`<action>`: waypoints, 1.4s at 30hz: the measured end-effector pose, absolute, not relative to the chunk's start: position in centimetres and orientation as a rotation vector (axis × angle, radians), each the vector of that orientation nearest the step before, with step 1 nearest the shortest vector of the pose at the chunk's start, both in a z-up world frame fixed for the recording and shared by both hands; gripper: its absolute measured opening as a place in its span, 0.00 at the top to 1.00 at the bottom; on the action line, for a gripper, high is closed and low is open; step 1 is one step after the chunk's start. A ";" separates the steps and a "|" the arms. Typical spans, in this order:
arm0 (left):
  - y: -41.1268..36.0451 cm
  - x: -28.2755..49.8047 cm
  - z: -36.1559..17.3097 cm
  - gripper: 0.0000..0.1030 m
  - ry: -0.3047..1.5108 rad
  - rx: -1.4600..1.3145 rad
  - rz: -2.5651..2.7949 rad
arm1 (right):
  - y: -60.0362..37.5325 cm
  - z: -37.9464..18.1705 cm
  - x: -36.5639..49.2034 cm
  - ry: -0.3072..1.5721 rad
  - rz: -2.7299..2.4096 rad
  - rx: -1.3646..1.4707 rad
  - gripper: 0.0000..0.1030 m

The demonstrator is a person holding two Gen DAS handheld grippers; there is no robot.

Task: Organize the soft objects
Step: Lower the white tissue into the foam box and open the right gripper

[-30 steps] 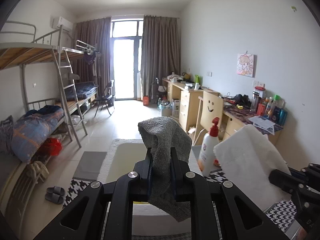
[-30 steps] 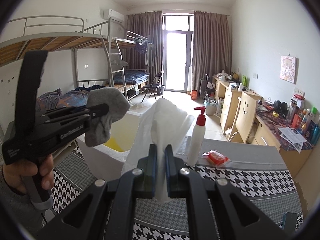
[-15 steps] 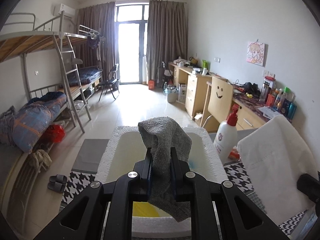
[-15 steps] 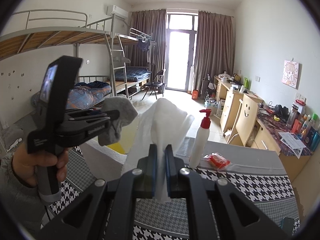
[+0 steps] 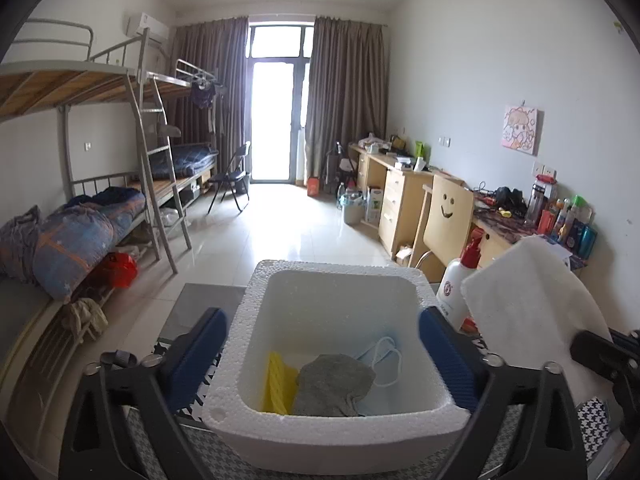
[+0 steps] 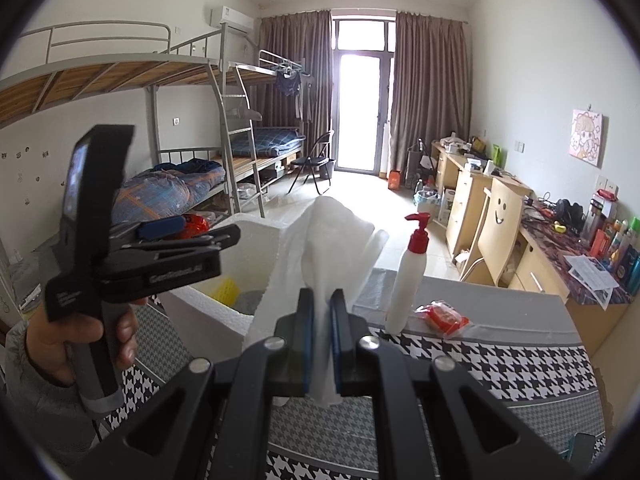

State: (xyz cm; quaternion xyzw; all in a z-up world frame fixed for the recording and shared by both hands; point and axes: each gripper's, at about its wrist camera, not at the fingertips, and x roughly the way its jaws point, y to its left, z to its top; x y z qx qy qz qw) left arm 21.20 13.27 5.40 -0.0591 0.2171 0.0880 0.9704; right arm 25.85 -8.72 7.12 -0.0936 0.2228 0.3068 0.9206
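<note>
A white foam box (image 5: 336, 270) stands on the table with a grey sock (image 5: 334, 384) lying inside, beside a yellow sponge (image 5: 276, 380) and a pale blue face mask (image 5: 382, 356). My left gripper (image 5: 320, 320) hovers over the box, its jaws opening wide with nothing between them. In the right wrist view, that left gripper (image 6: 198, 230) sits above the foam box (image 6: 256, 232), held by a hand (image 6: 60, 340). My right gripper (image 6: 322, 300) is shut on a white cloth (image 6: 320, 248), which hangs to the right of the box. This white cloth (image 5: 528, 312) also shows in the left wrist view.
A white pump bottle (image 6: 408, 280) with a red top and a red packet (image 6: 442, 316) stand on the houndstooth table cloth (image 6: 480, 360), right of the box. Bunk beds line the left wall and desks the right.
The left gripper has opened and the grey sock has dropped from it into the foam box. The right gripper still holds the white cloth in the same place.
</note>
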 end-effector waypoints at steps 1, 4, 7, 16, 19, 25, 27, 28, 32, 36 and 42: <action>13.3 21.0 5.4 0.01 0.432 -0.121 0.179 | -8.6 7.1 25.9 0.459 0.630 -0.191 0.90; 13.1 20.5 5.7 0.01 0.422 -0.108 0.176 | -8.5 7.2 26.1 0.459 0.637 -0.189 0.90; 13.0 20.0 5.9 0.01 0.415 -0.103 0.179 | -8.2 7.5 26.2 0.455 0.647 -0.188 0.90; 14.5 17.9 5.8 0.01 0.378 -0.103 0.281 | -7.1 8.0 26.3 0.445 0.663 -0.187 0.90; 15.1 17.3 5.7 0.01 0.372 -0.114 0.295 | -6.5 7.9 26.8 0.459 0.669 -0.187 0.90; 15.6 16.2 5.3 0.01 0.363 -0.118 0.327 | -5.1 7.8 26.9 0.464 0.682 -0.209 0.90; 15.8 15.9 5.1 0.01 0.361 -0.121 0.326 | -4.5 7.9 27.0 0.469 0.686 -0.217 0.90; 15.9 15.7 5.1 0.01 0.360 -0.123 0.327 | -4.1 7.8 27.1 0.472 0.688 -0.222 0.90; 16.5 15.0 4.9 0.01 0.354 -0.134 0.341 | -3.0 7.6 27.6 0.487 0.700 -0.235 0.90; 16.6 14.3 4.5 0.01 0.349 -0.140 0.349 | -2.4 7.4 27.9 0.498 0.701 -0.241 0.90; 16.7 14.0 3.9 0.01 0.352 -0.145 0.346 | -1.1 6.9 28.7 0.521 0.702 -0.258 0.90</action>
